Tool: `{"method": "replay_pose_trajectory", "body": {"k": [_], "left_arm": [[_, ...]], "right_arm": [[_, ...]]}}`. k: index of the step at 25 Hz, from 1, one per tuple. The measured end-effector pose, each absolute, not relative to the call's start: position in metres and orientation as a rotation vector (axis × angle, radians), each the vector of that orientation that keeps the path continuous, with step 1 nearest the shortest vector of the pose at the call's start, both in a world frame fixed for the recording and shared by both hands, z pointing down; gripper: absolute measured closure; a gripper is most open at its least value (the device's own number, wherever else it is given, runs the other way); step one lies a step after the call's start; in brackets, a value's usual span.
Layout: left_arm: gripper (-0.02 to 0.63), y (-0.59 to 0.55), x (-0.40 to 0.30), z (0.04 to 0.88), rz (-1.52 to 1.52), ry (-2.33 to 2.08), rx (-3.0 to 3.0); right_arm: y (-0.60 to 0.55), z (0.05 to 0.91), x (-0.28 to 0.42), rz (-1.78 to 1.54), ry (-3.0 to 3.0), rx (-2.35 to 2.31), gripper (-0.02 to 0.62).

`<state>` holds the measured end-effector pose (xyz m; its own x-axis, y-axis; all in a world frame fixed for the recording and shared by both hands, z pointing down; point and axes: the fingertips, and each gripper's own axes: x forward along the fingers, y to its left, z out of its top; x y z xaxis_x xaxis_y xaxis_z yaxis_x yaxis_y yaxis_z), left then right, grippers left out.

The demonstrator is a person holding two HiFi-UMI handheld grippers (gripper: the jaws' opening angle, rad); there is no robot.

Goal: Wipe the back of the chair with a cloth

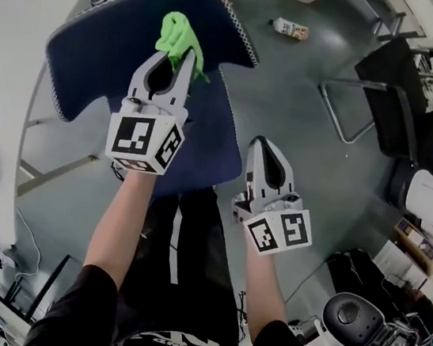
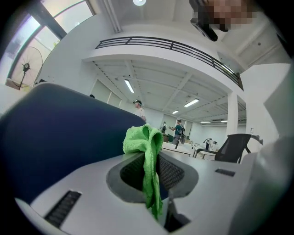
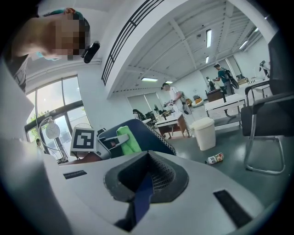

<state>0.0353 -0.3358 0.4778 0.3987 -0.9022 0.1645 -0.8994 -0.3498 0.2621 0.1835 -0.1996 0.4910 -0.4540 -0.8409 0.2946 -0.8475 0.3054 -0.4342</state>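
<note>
Left claw (image 1: pixel 175 55) was clenched on a bright green microfibre cloth (image 1: pixel 177 33). In the left gripper view the cloth (image 2: pixel 143 137) was bunched above the jaw tips, with a tail hanging down between the jaws. The cloth was pressed against the dark blue upholstered chair back with white-stitched edging (image 1: pixel 97 55), at the 12 o'clock side of the claw and near the top edge of the back's wide upper part. The marker cube of this claw sat at its 6 o'clock end.

Right claw (image 1: pixel 263 143) lay at 4 o'clock from the left claw, just beside the right edge of the chair back's narrow lower part; contact with that edge could not be determined. In the right gripper view its jaws met at the tips (image 3: pixel 147 156) and gripped nothing, with a strip of blue showing through the slit behind them.

A small plastic bottle with a printed label (image 1: pixel 290 29) lay on the grey floor at 1 o'clock. A black chair on a metal frame (image 1: pixel 390 73) stood at 2 o'clock. A white curved desk (image 1: pixel 9 59) ran along the 9 o'clock side.
</note>
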Motion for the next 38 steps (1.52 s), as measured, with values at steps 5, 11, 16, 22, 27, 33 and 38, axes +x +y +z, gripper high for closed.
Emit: {"method": "replay_pose_trajectory", "body": {"k": [5, 11, 16, 22, 27, 33, 38], "left_arm": [[0.549, -0.307, -0.021, 0.470, 0.027, -1.753, 2.266], [0.549, -0.261, -0.104, 0.470, 0.090, -1.964, 2.103], [0.549, -0.233, -0.155, 0.480, 0.140, -2.081, 1.993], [0.549, -0.223, -0.184, 0.500, 0.159, -2.148, 1.910], [0.549, -0.225, -0.189, 0.509, 0.162, -2.140, 1.905], [0.549, -0.243, -0.177, 0.522, 0.184, -2.074, 1.947], [0.549, -0.264, -0.149, 0.530, 0.182, -1.982, 2.019]], "right_arm": [[-0.207, 0.490, 0.164, 0.857, -2.584, 1.552, 0.604], [-0.211, 0.493, 0.122, 0.856, -2.653, 1.416, 0.604], [-0.210, 0.495, 0.090, 0.857, -2.692, 1.325, 0.604], [-0.208, 0.498, 0.075, 0.847, -2.701, 1.265, 0.604], [-0.206, 0.499, 0.070, 0.841, -2.693, 1.262, 0.604], [-0.205, 0.499, 0.075, 0.841, -2.670, 1.304, 0.604], [-0.202, 0.501, 0.091, 0.847, -2.632, 1.379, 0.604]]}}
